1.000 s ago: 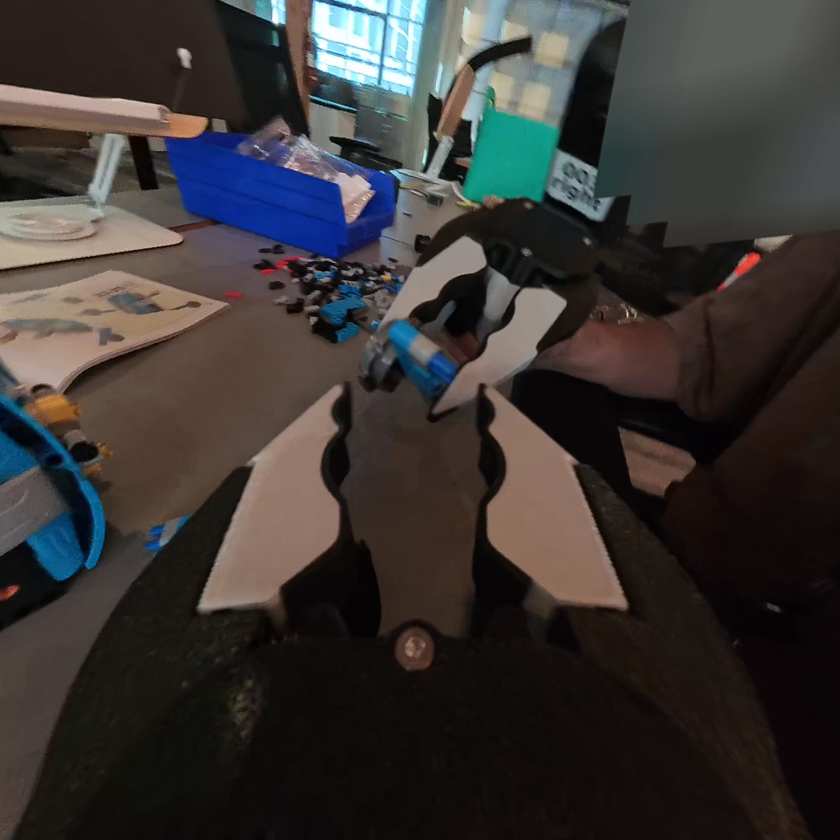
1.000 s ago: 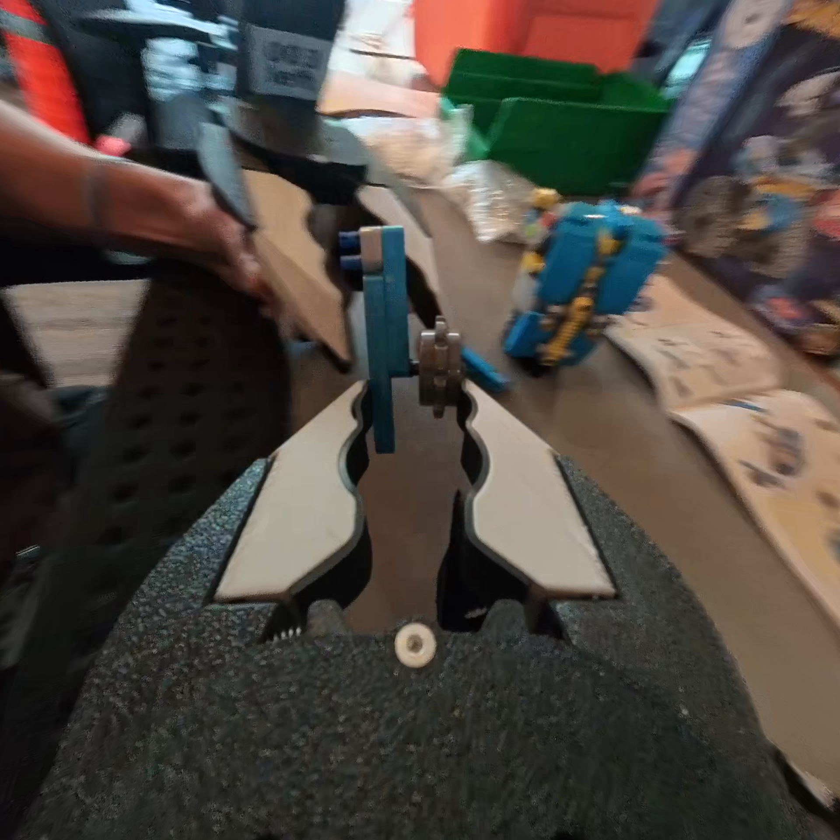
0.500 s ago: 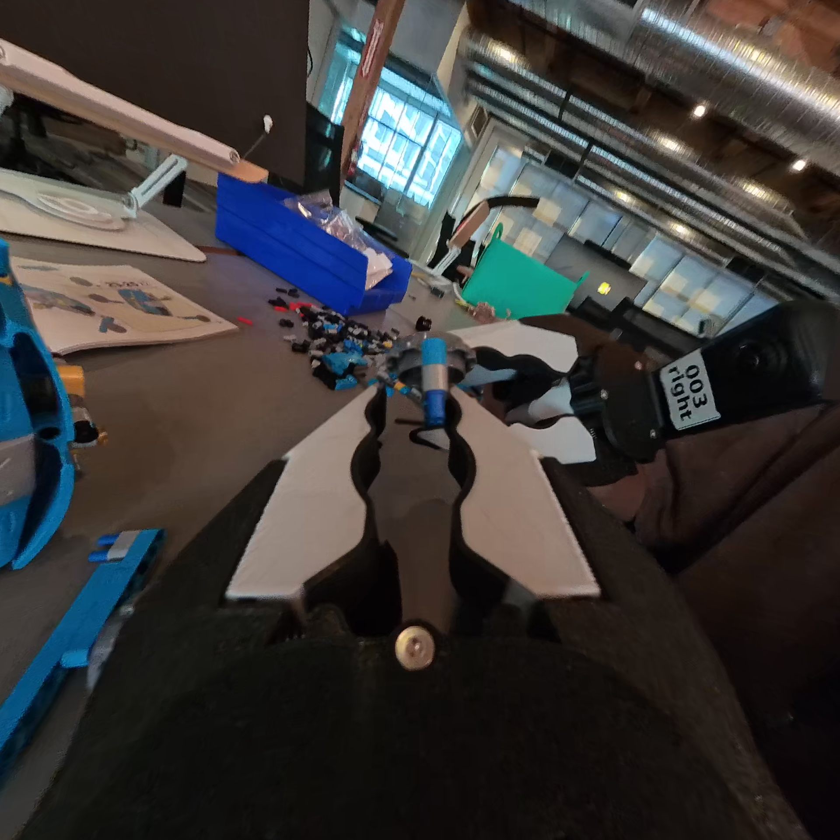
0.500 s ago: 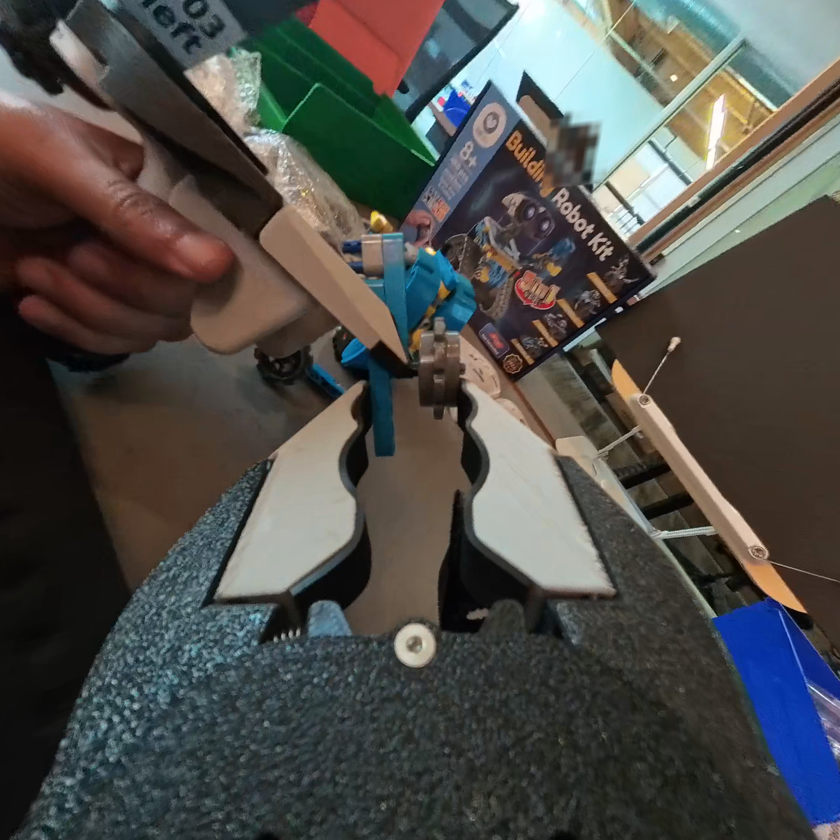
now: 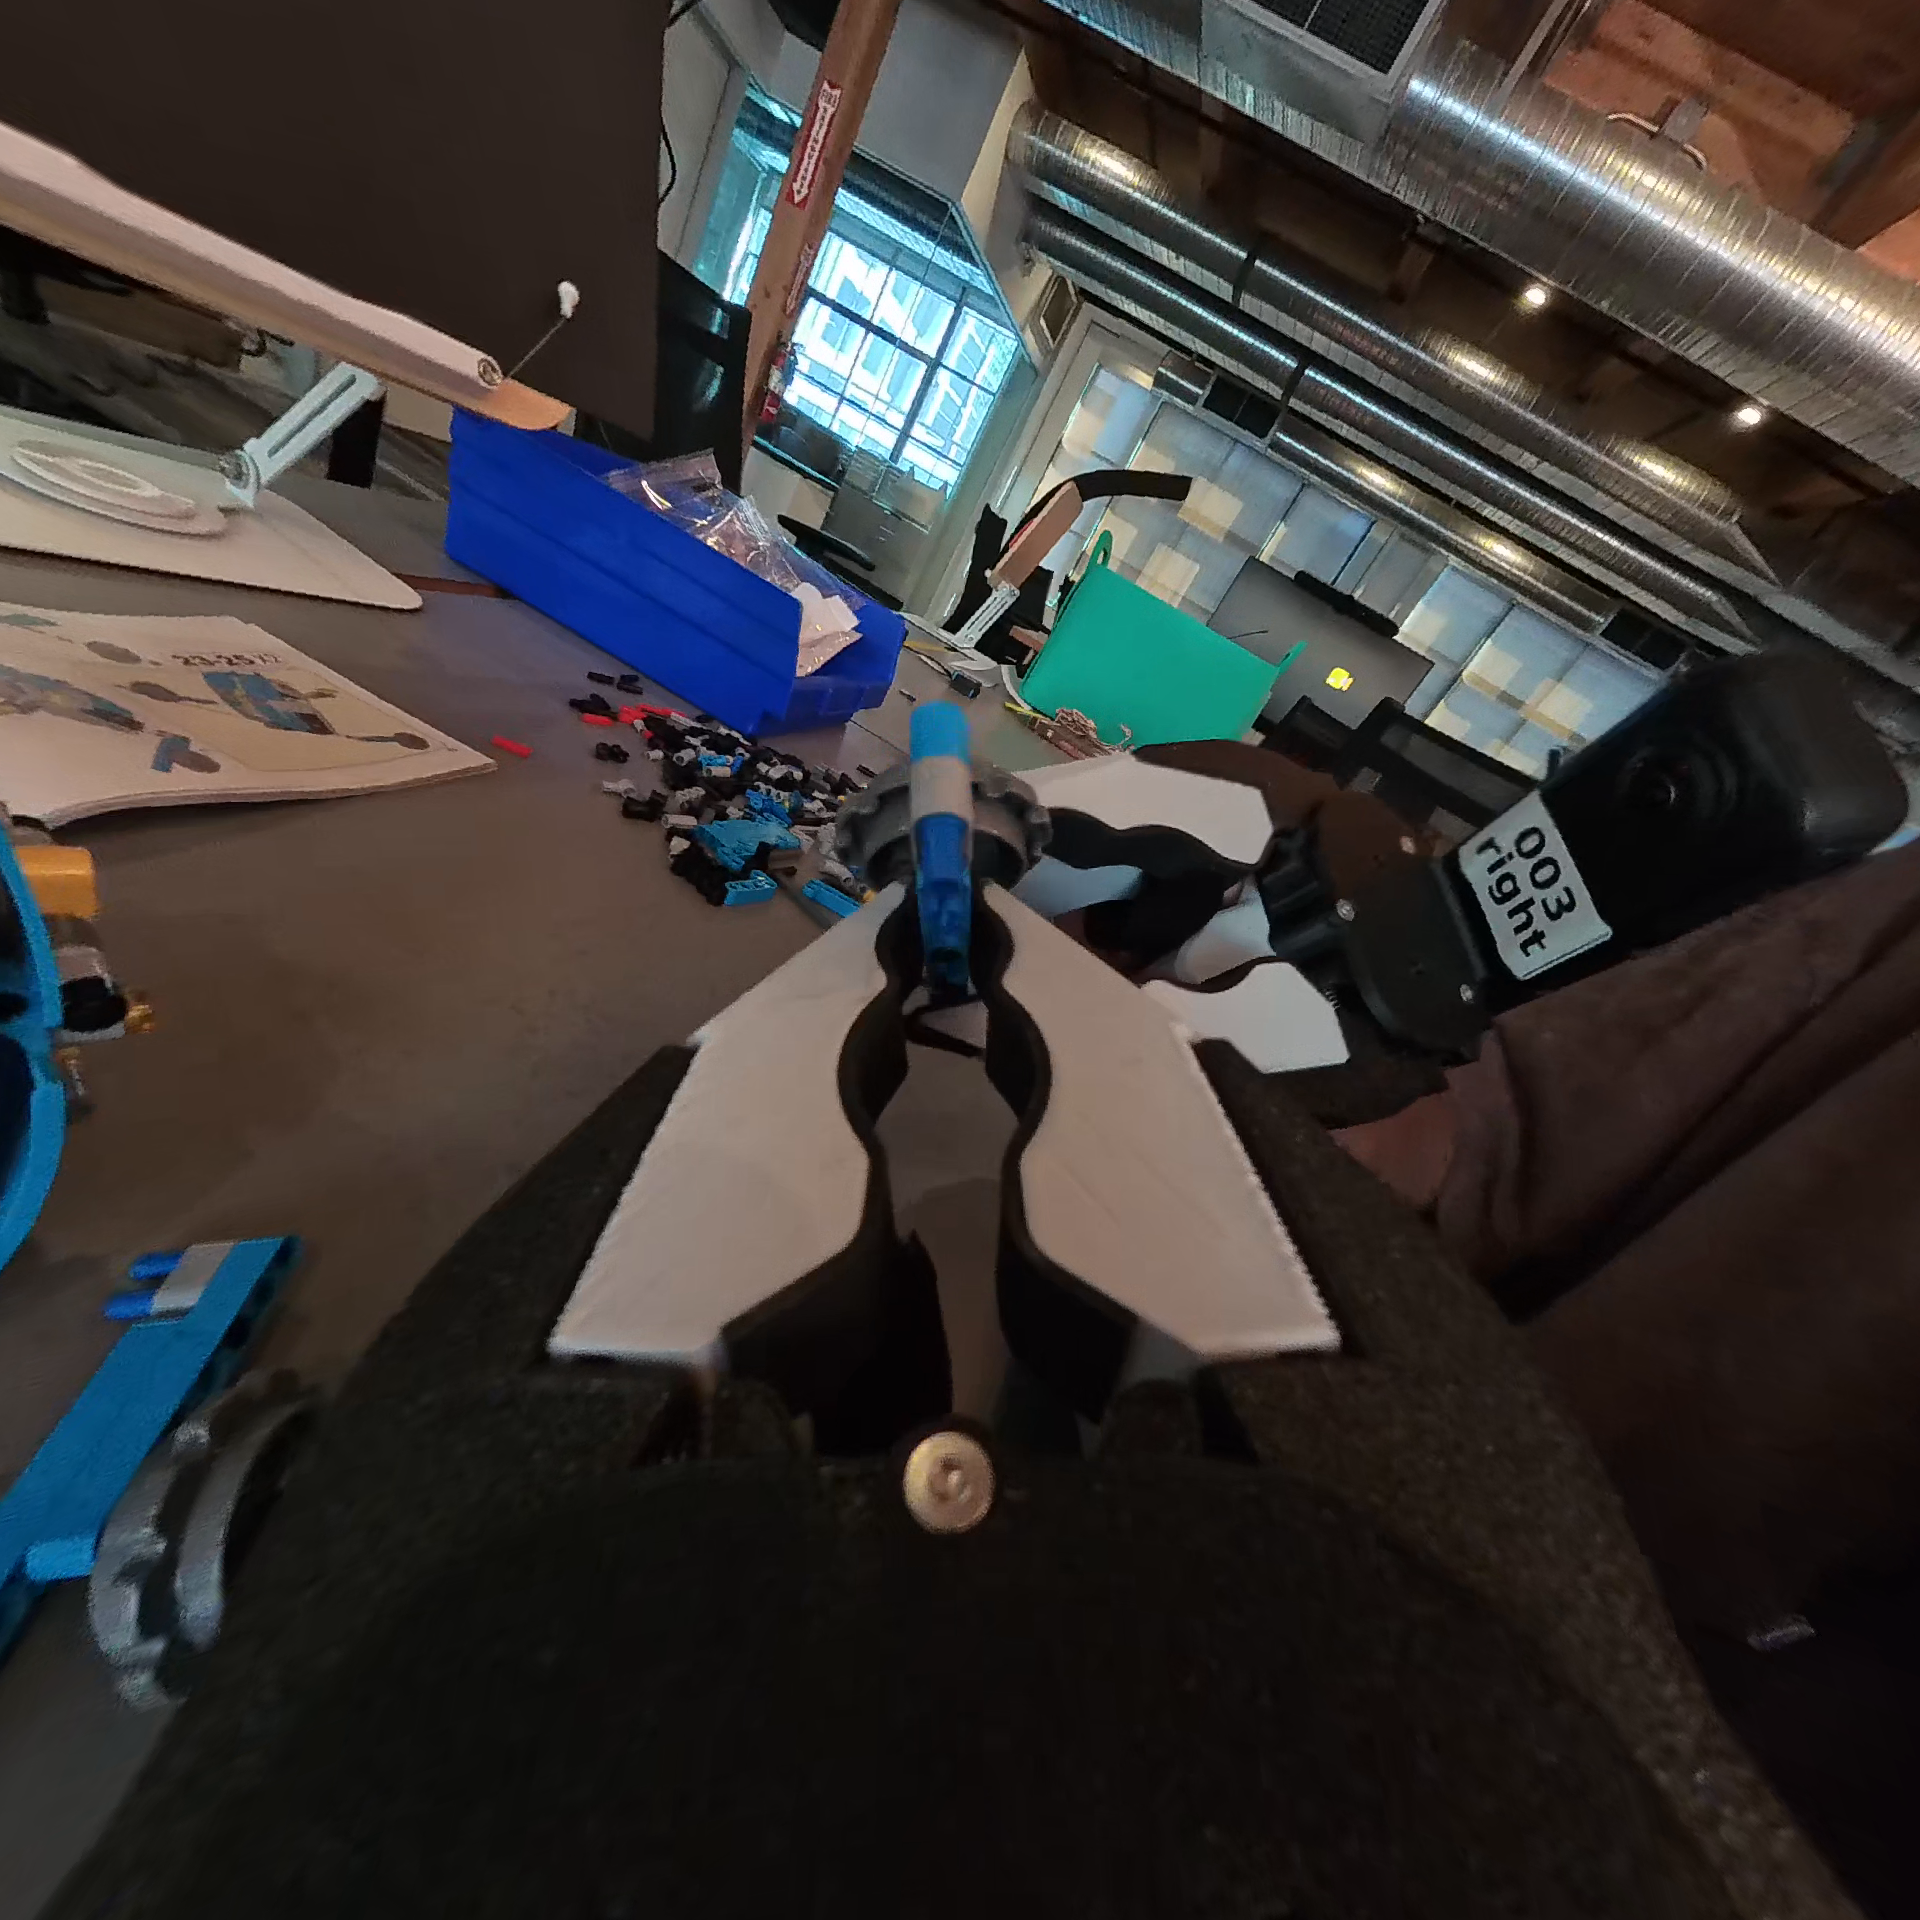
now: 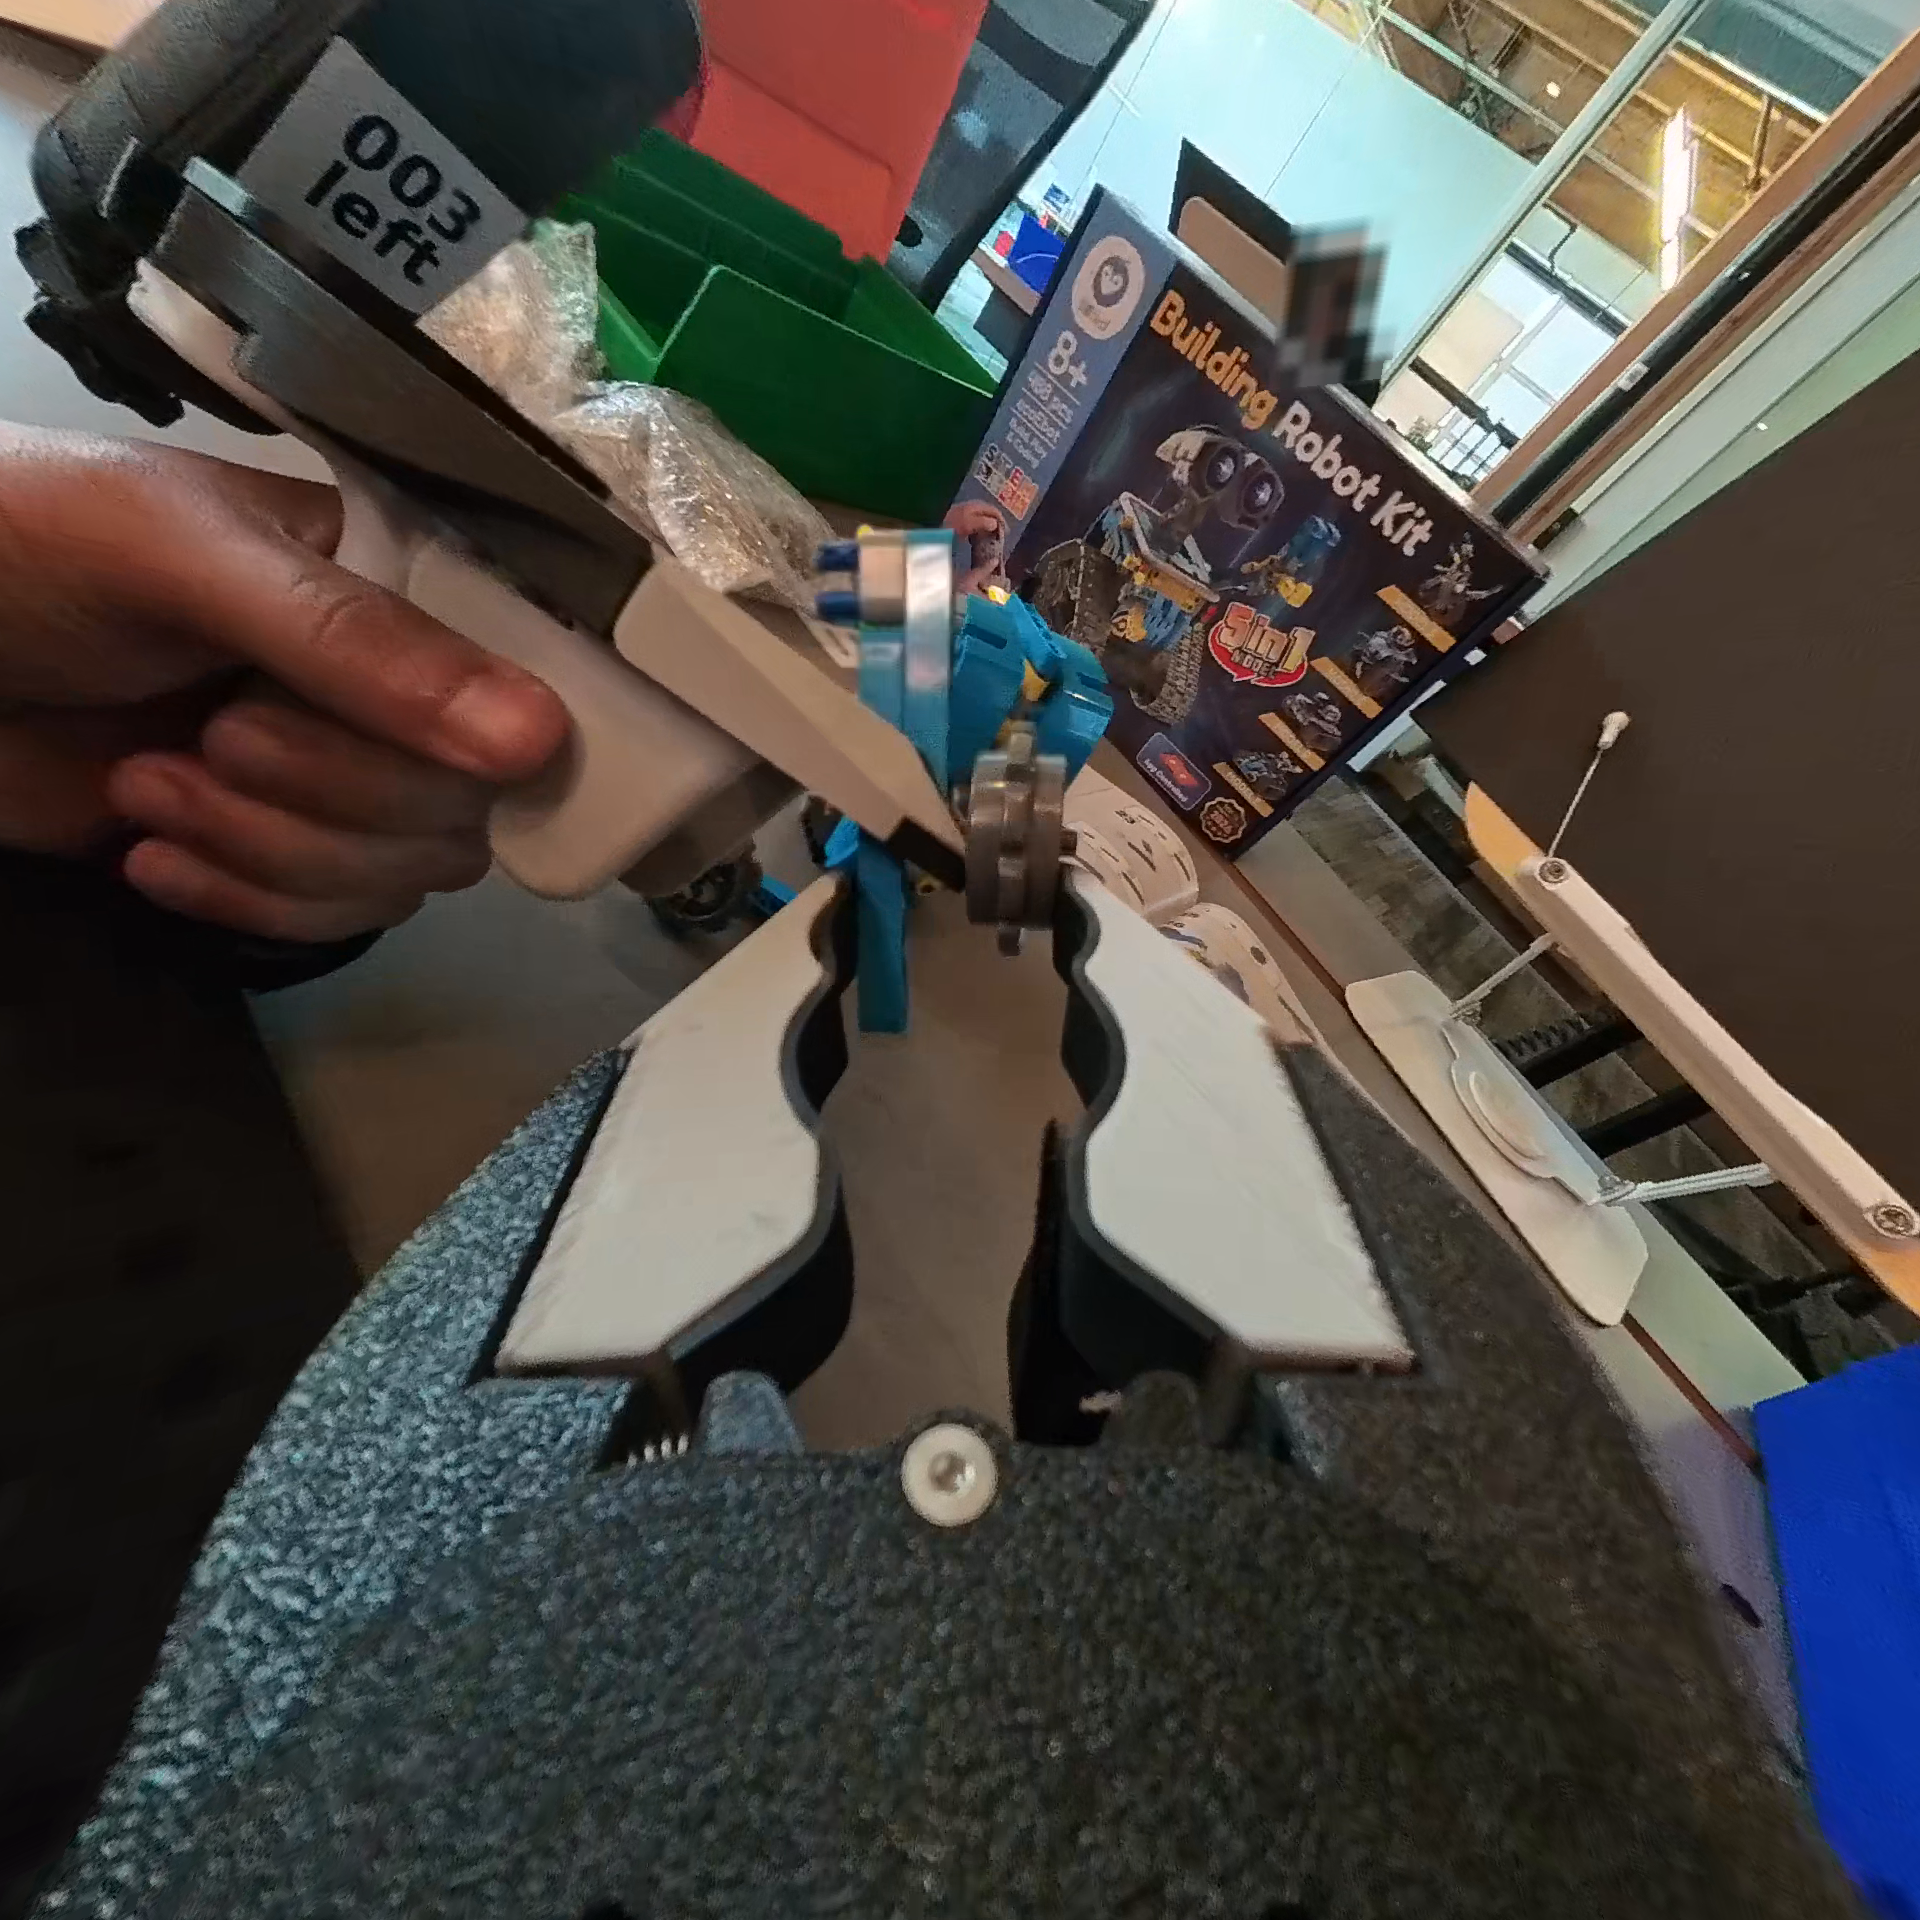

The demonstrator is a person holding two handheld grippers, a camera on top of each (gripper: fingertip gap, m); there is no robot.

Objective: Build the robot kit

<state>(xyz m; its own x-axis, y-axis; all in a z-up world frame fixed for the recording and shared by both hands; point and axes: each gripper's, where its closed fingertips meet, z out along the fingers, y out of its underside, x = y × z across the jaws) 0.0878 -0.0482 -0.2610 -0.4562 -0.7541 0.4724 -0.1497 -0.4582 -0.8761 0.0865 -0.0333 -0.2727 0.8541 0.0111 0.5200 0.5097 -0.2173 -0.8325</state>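
We've got left gripper [image 5: 943,940] clamped on the blue beam [image 5: 940,831], right gripper [image 6: 951,914] pinching beam plus gear [image 6: 1013,831], held above bare desk [image 5: 416,935].

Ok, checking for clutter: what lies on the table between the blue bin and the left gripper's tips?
A scatter of small loose building pieces, black, blue and red; the left wrist view shows it.

- Left gripper [image 5: 945,935] and right gripper [image 6: 951,914] meet tip to tip on one beam-and-gear piece [image 6: 904,727] above the table [image 5: 416,935].
- Loose parts [image 5: 717,800] lie before the storage bin [image 5: 644,592].
- Instruction booklet [image 5: 208,717] lies left of the parts.
- Kit box [image 6: 1247,582] stands behind a partly built model [image 6: 1029,675].
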